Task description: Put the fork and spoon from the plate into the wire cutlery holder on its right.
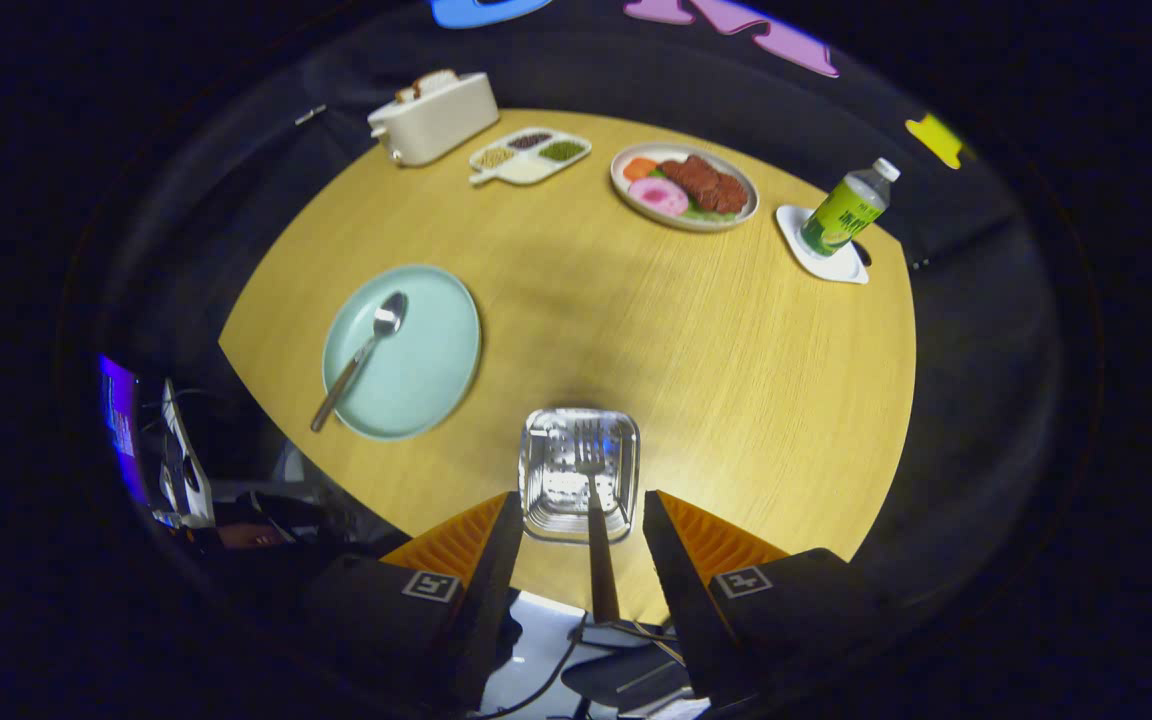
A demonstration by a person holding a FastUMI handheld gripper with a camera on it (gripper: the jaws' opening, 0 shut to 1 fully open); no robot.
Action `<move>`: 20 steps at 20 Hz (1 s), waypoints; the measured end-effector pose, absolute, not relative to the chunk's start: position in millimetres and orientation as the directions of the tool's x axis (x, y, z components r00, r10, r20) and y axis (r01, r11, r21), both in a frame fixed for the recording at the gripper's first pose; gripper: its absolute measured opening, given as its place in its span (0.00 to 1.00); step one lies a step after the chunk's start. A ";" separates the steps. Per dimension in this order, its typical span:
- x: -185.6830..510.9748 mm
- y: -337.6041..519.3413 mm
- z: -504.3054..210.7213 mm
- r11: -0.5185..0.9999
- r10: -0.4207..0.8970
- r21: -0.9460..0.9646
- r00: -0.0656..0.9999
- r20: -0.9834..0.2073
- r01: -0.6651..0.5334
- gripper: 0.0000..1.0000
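Steel fork (591, 470) (tines down) stands in the wire holder (536, 490); tool (581, 545) open around the handle: withdraw straight up.

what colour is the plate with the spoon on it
Pale mint green, seen in the gripper view: the plate holds the spoon.

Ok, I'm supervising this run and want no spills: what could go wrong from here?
The fork stands in the wire holder, its handle between the open jaws of the gripper; a sideways retreat could snag it and tip the holder, which sits near the table edge. The spoon lies flat on the plate, so the grasp may slip.
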State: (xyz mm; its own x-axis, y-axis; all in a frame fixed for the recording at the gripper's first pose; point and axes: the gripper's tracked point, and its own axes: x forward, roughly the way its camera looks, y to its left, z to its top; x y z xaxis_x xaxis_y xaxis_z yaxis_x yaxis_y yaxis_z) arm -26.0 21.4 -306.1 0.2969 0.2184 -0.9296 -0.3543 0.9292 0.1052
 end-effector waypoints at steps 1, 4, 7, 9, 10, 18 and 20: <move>-22.0 34.2 -297.2 0.932 0.248 0.118 0.365 -0.897 -0.343 0.89; -24.6 75.9 -278.9 0.933 0.317 0.175 0.486 -0.814 -0.316 0.93; -30.8 125.0 -280.5 0.927 0.358 0.225 0.530 -0.769 -0.299 0.94; -35.9 156.7 -288.4 0.922 0.377 0.256 0.527 -0.762 -0.289 0.93; -38.2 172.1 -292.1 0.917 0.389 0.272 0.516 -0.763 -0.291 0.94; -50.9 243.3 -380.5 0.927 0.323 0.205 0.387 -0.864 -0.315 0.94; -51.3 247.8 -403.9 0.937 0.285 0.181 0.355 -0.890 -0.298 0.91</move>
State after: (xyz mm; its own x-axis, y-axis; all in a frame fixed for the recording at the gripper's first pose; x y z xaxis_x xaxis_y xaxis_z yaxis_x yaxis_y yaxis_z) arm -51.3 247.8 -403.9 0.3551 0.2851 -0.8903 -0.2983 0.9371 0.1811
